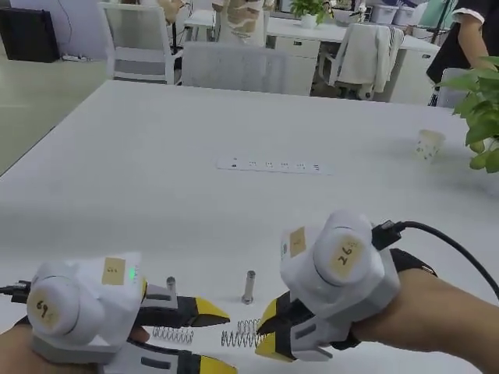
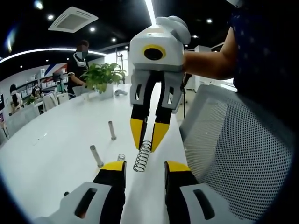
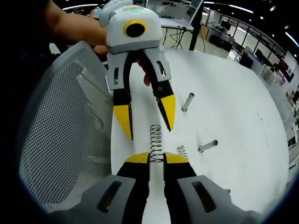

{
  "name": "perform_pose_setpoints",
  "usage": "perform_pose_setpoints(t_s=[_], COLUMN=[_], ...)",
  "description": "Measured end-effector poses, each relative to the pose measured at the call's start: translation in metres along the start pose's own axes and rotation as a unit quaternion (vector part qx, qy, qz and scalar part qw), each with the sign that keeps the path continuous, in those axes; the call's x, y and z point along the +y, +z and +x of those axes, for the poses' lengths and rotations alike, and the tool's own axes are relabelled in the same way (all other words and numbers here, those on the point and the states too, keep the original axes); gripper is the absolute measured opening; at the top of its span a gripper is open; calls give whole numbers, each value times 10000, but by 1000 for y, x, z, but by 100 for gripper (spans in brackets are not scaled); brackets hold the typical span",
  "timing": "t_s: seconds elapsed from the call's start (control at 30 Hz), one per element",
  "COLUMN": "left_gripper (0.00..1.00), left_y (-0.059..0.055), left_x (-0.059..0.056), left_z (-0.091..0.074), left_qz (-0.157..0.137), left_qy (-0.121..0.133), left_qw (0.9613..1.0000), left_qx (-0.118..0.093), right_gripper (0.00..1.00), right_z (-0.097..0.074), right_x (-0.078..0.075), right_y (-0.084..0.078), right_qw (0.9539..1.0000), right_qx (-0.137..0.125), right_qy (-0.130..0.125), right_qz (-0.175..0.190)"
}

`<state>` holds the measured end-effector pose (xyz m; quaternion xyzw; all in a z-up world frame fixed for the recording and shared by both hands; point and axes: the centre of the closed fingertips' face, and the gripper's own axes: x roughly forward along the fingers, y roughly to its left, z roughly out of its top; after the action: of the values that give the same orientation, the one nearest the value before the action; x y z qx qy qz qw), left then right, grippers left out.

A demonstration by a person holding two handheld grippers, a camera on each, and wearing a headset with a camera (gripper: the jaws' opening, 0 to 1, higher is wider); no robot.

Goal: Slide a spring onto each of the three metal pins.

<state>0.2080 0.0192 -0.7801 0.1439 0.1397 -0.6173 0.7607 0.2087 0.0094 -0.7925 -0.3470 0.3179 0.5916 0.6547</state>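
A coil spring (image 1: 240,336) lies level just above the white table (image 1: 234,125), with my right gripper (image 1: 263,333) shut on one end; in the right gripper view the spring (image 3: 156,140) runs out from its closed tips (image 3: 157,159). My left gripper (image 1: 228,341) faces it, open, its jaws on either side of the spring's free end (image 2: 141,158). Two short metal pins (image 1: 249,287) (image 1: 171,285) stand upright just beyond, both bare. A second, smaller spring (image 1: 173,335) lies on the table by the left gripper.
A white power strip (image 1: 269,165) sits mid-table, a paper cup (image 1: 429,145) and a green plant (image 1: 483,109) at the far right. A mesh chair back (image 2: 233,154) is close on the person's side. Chairs and desks stand beyond the table.
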Motion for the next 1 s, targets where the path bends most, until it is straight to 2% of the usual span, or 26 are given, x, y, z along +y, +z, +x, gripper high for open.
perform_pose_setpoints(t_s=[0.43,0.77,1.0], left_gripper=[11,4,3], left_y=[1,-1,-2], left_x=[-5,-7,-8], left_z=[3,3,3], left_qz=[215,350,426], left_qy=[-93,-83,-124], left_qw=[9997,9993,9990], left_qx=[18,79,74], right_gripper=[8,8,8], right_z=[-2,-3,-4], right_x=[7,11,12], right_y=[1,2,2], right_qw=[9998,9997,9997], right_qx=[36,35,20], right_qy=[114,184,160], right_qz=[-137,-161,-187])
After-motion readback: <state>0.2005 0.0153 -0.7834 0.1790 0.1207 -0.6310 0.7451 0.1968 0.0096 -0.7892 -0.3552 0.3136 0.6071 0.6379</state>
